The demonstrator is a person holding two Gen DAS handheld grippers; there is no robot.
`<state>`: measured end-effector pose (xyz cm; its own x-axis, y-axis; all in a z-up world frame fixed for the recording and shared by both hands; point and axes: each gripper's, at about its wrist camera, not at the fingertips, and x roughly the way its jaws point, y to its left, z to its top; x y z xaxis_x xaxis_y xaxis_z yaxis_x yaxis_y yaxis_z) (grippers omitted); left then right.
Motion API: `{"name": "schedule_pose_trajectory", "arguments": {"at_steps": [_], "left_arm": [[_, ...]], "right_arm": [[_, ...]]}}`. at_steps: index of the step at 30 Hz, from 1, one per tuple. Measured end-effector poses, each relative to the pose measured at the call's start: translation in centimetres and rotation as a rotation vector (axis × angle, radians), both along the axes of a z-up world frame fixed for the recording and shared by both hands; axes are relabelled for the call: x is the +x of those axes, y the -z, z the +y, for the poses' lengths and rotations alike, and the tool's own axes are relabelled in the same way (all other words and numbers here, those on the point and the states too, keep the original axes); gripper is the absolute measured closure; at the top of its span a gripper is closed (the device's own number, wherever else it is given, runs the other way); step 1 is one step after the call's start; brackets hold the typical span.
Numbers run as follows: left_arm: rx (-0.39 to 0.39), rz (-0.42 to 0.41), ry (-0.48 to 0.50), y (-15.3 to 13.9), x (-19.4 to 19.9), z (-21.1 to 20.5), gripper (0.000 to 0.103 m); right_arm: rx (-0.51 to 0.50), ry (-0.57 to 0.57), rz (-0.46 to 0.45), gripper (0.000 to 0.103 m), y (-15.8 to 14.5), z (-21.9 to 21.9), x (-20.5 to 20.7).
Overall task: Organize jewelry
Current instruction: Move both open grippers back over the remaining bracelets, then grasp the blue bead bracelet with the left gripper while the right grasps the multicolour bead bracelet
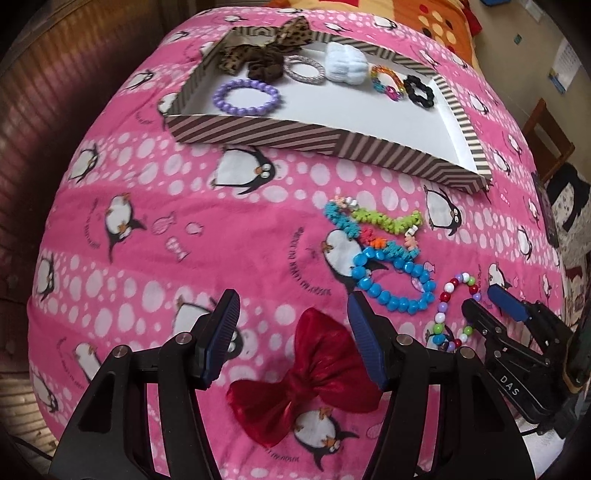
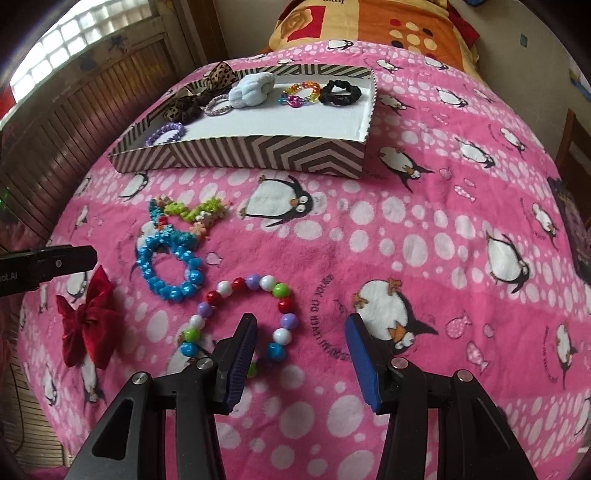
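A striped shallow box [image 1: 258, 129] [image 2: 258, 155] at the far side holds several hair ties and bracelets, among them a purple bead bracelet [image 1: 245, 96]. On the pink blanket lie a red bow [image 1: 306, 373] [image 2: 86, 332], a blue bead bracelet [image 1: 393, 280] [image 2: 171, 266], a frilly multicolour bracelet [image 1: 373, 225] [image 2: 184, 214] and a mixed-colour bead bracelet [image 1: 456, 314] [image 2: 243, 317]. My left gripper [image 1: 291, 325] is open above the red bow. My right gripper [image 2: 301, 343] [image 1: 487, 306] is open, its left finger inside the mixed-colour bracelet's loop.
The pink penguin blanket [image 2: 424, 240] covers a bed. An orange patterned pillow [image 2: 369, 22] lies behind the box. Wooden slatted panelling [image 2: 74, 129] runs along the left. A wooden chair [image 1: 546, 140] stands at the right.
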<state>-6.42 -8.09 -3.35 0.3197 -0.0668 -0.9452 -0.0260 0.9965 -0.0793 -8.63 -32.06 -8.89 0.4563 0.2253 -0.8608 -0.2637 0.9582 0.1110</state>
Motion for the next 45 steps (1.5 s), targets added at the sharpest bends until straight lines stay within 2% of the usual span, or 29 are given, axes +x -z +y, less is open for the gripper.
{"name": "schedule_pose_trajectory", "arguments": {"at_steps": [18, 27, 33, 36, 37, 38, 39, 40, 41, 44, 45], "left_arm": [[0.020, 0.047, 0.074, 2.7, 2.6, -2.8, 0.043], [0.022, 0.040, 0.086, 3.0, 3.4, -3.6, 0.042], [-0.002, 0.031, 0.106, 3.2, 3.4, -4.2, 0.042], [-0.043, 0.024, 0.107, 3.4, 3.5, -4.3, 0.043], [-0.052, 0.018, 0.108, 3.5, 3.5, -4.3, 0.044], [-0.059, 0.007, 0.111, 3.5, 3.5, -4.2, 0.054], [-0.056, -0.006, 0.118, 3.4, 3.5, -4.1, 0.060], [-0.064, -0.018, 0.125, 3.3, 3.3, -3.9, 0.080], [-0.069, -0.019, 0.130, 3.1, 3.1, -3.5, 0.092], [-0.077, -0.018, 0.141, 2.9, 3.0, -3.5, 0.096], [-0.076, -0.020, 0.145, 2.7, 2.9, -3.6, 0.096]], "right_arm": [[-0.003, 0.010, 0.024, 0.055, 0.1, -0.1, 0.4], [-0.006, -0.006, 0.023, 0.045, 0.3, 0.3, 0.4], [0.004, -0.004, 0.024, 0.044, 0.3, 0.3, 0.4], [0.010, -0.003, 0.016, 0.046, 0.2, 0.1, 0.3], [0.011, -0.001, 0.010, 0.053, 0.1, 0.0, 0.1], [-0.006, 0.005, 0.002, 0.060, 0.1, -0.1, 0.0], [-0.016, 0.006, -0.005, 0.062, 0.1, -0.2, -0.1], [-0.017, 0.004, -0.009, 0.066, 0.1, -0.4, -0.1], [-0.010, 0.006, -0.010, 0.073, 0.1, -0.6, -0.1], [0.004, 0.012, -0.016, 0.092, -0.1, -1.1, -0.2], [0.014, 0.010, -0.017, 0.094, -0.3, -1.2, -0.2]]}}
